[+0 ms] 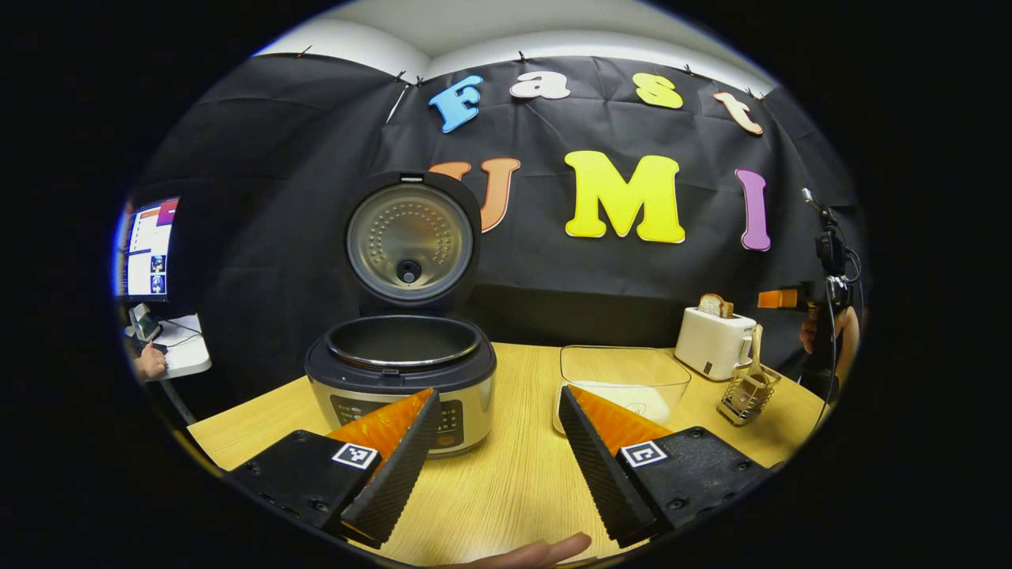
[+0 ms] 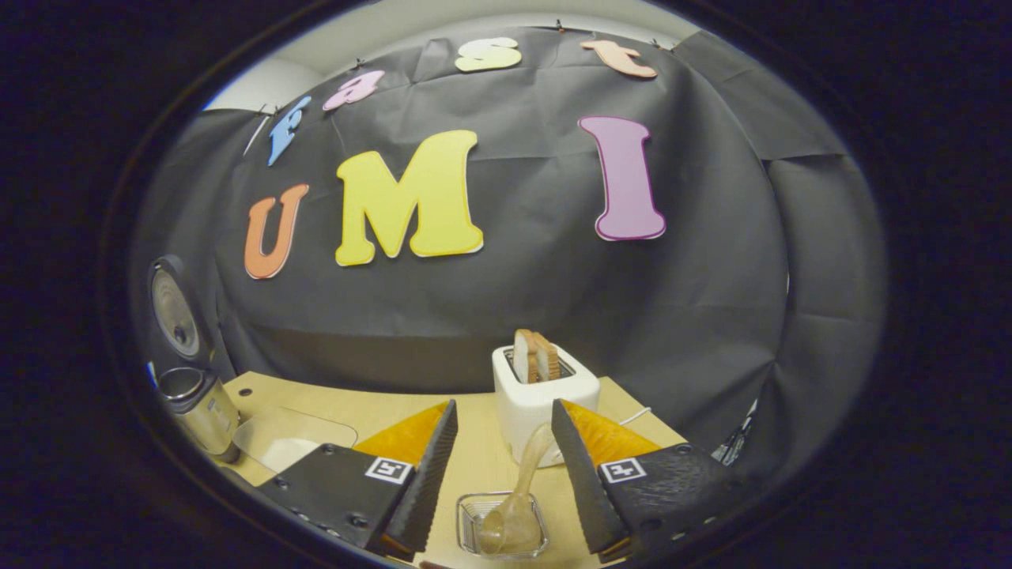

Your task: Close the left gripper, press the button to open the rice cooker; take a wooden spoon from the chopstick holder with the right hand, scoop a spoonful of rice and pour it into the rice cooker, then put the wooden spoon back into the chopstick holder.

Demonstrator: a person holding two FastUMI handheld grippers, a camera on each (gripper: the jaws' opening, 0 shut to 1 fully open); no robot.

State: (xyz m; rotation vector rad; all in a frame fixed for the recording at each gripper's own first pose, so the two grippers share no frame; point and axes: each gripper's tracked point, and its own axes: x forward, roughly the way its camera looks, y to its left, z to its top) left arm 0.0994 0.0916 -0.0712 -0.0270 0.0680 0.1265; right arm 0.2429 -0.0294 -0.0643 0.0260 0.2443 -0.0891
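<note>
There was one open silver-and-black rice cooker (image 1: 401, 371), one clear plastic tub (image 1: 622, 379), one white toaster (image 2: 544, 393), one wire chopstick holder (image 2: 503, 535) and one wooden spoon (image 2: 518, 506).

The big round silver rice cooker (image 1: 401, 379) sits on the light wooden table (image 1: 506, 482) with its round lid (image 1: 409, 241) standing up behind its pot. To the right of the rice cooker is a clear plastic tub (image 1: 624, 379), and farther right of it, toward the back, is a white toaster (image 1: 714, 341) with a slice of bread (image 1: 715, 304) in it. Just in front of the toaster, a little to its right, is the small wire chopstick holder (image 1: 748, 393), and the pale wooden spoon (image 1: 756, 352) stands in it.
</note>
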